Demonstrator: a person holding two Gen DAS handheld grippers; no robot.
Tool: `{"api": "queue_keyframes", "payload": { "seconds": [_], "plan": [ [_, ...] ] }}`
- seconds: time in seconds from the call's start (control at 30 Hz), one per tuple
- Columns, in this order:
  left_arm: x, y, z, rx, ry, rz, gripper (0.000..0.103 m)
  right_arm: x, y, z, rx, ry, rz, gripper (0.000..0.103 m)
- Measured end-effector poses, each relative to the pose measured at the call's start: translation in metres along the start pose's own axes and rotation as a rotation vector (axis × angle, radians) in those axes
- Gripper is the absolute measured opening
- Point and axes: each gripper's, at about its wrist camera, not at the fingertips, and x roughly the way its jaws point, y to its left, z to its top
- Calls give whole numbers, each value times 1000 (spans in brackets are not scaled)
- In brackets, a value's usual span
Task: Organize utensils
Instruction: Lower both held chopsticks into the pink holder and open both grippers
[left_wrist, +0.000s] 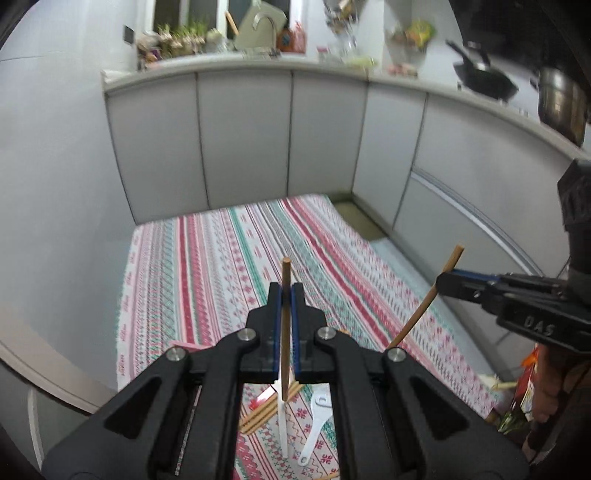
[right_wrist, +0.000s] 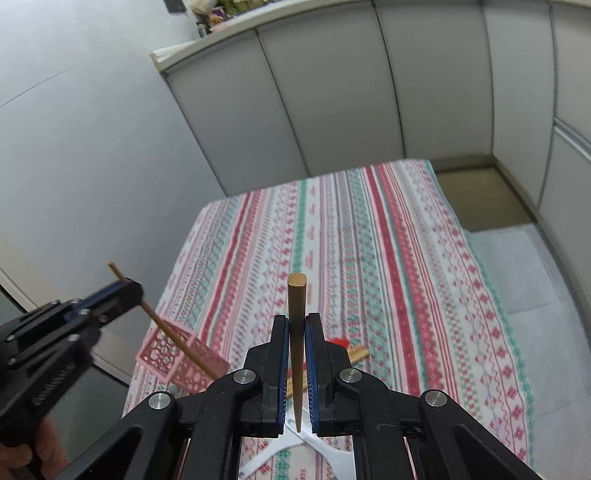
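Left claw (left_wrist: 286, 295): pressed together on a brown chopstick (left_wrist: 285, 325), which stands nearly upright between the blue pads, its blunt end above the fingertips and its thin end below them, at lower centre of the left wrist view. In the right wrist view the same claw (right_wrist: 127, 291) sits at the left edge, the stick running diagonally through it.

Right claw (right_wrist: 296, 325): pinching a second chopstick (right_wrist: 296, 314), blunt round end up, tapered tip down between the pads, at lower centre of that view. From the left wrist view this claw (left_wrist: 441, 286) enters from the right edge, and its chopstick (left_wrist: 424, 302) slants from upper right to lower left.

Both sticks are held clear of the tabletop (left_wrist: 207, 266), which carries a striped cloth in red, pink, green and white.

Loose items at the bottom of the left wrist view, seen below the claw: a bundle of light wooden chopsticks (left_wrist: 262, 411), a white knife (left_wrist: 283, 428) and a white spoon (left_wrist: 314, 428) just beside it. A red object lies partly hidden there; its identity cannot be told.

A pink perforated basket (right_wrist: 177, 358) sits at the tabletop's left edge, lower left of the right wrist view.

Grey cabinet doors (left_wrist: 243, 136) stand behind the tabletop. A black pan (left_wrist: 484, 79) and a steel pot (left_wrist: 561, 99) occupy the upper right.
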Motion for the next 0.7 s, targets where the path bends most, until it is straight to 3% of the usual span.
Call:
{"api": "queue_keyframes", "payload": {
  "seconds": [0.4, 0.57, 0.7],
  "plan": [
    [-50, 62, 17, -123, -161, 88, 5, -9, 61, 31, -65, -63, 76, 7],
    [-50, 74, 12, -126, -179, 146, 5, -10, 86, 45, -83, -89, 109, 7],
    [-41, 84, 7, -145, -160, 148, 5, -12, 106, 56, -102, -120, 131, 7]
  ]
}}
